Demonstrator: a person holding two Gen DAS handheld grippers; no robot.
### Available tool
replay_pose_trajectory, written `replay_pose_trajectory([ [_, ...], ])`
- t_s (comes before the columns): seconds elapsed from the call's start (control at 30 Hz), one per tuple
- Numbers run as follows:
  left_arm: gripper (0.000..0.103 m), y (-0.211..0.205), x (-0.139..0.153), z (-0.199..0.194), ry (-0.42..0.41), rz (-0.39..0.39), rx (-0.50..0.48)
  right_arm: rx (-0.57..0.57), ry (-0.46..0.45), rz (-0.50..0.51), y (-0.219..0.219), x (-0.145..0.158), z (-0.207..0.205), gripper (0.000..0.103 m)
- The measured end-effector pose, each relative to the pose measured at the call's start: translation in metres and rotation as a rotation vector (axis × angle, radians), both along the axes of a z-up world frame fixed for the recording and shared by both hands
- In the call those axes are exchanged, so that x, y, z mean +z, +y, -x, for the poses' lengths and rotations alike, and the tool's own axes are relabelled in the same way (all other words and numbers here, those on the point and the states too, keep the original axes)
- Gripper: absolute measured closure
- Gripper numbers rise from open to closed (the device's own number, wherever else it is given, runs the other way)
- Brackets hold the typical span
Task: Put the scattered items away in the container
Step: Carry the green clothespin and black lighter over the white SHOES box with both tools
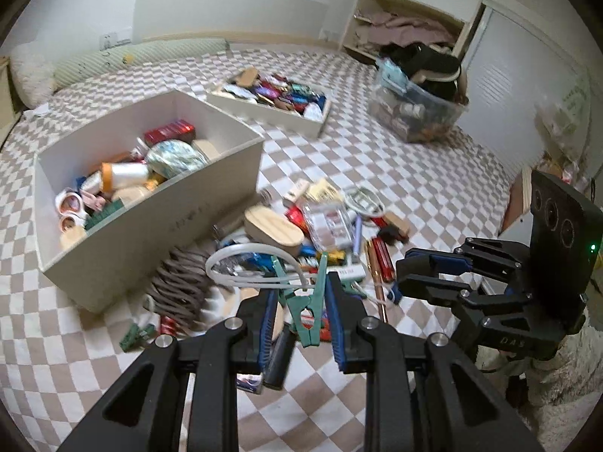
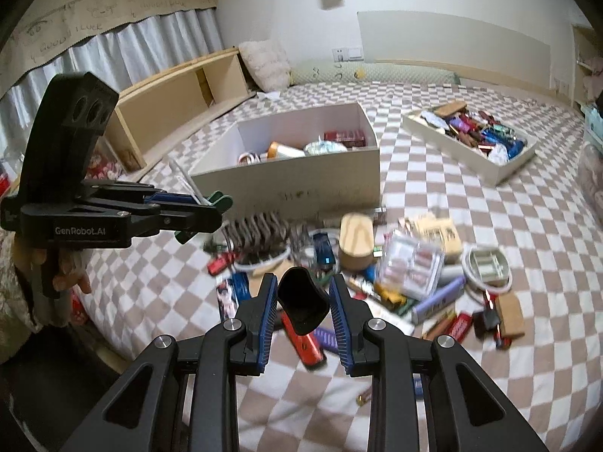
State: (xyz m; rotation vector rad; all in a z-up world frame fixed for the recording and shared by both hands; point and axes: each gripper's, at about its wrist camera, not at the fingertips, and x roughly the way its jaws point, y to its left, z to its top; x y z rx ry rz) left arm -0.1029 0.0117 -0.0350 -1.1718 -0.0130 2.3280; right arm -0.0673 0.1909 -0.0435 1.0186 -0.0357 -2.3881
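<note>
Left wrist view: left gripper (image 1: 301,303) clamped on a green plastic clothes peg (image 1: 306,303), held above the checkered bedspread (image 1: 433,173). Open white rectangular box (image 1: 158,222), already part filled, sits at 10 o'clock. Scattered pile of small items (image 1: 320,226) at 12 o'clock, just beside the box.

Right wrist view: right gripper (image 2: 303,303) clamped on a black curved plastic piece (image 2: 303,301). Same box (image 2: 297,184) at 12 o'clock, pile (image 2: 395,275) at 1–2 o'clock. Left gripper (image 2: 211,207) at 9 o'clock, peg (image 2: 220,200) in its jaws.
</note>
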Motion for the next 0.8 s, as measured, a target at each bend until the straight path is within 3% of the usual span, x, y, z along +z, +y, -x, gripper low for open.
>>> replay_pose_trajectory([
  [0.37,0.078,-0.037,0.044,0.03,0.097,-0.044,0.105,0.036,0.047,0.042,-0.018,0.041,0.042,0.074],
  [0.8,0.078,-0.062,0.062,0.063,0.138,-0.054,0.19,0.063,0.07,0.041,-0.046,0.073,0.087,0.074],
])
